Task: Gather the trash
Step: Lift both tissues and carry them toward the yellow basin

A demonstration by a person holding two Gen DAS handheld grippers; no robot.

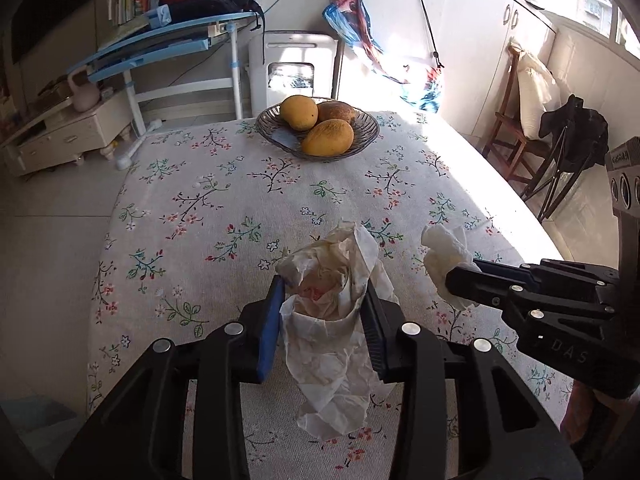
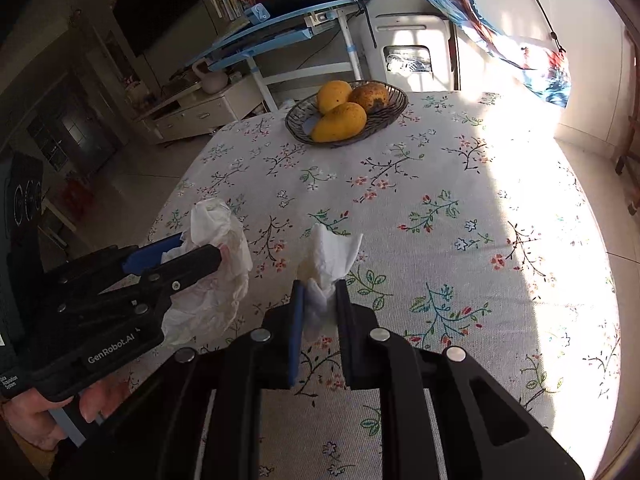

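Left gripper (image 1: 324,300) clamping crumpled paper (image 1: 332,320); right gripper (image 2: 320,300) pinching tissue (image 2: 326,268).

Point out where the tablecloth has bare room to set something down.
Bare cloth spans from the fruit basket to both grippers, widest along the sunlit right side. Crowded near: left gripper clamps stained paper, right gripper a tissue.

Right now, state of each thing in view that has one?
Left tongs: shut on large crumpled stained paper wrapper, held above the tablecloth.
Right tongs: shut on small white crumpled tissue.
Dark woven wire basket: upright, holding three yellow mangoes.
Floral tablecloth: spread flat on the table.
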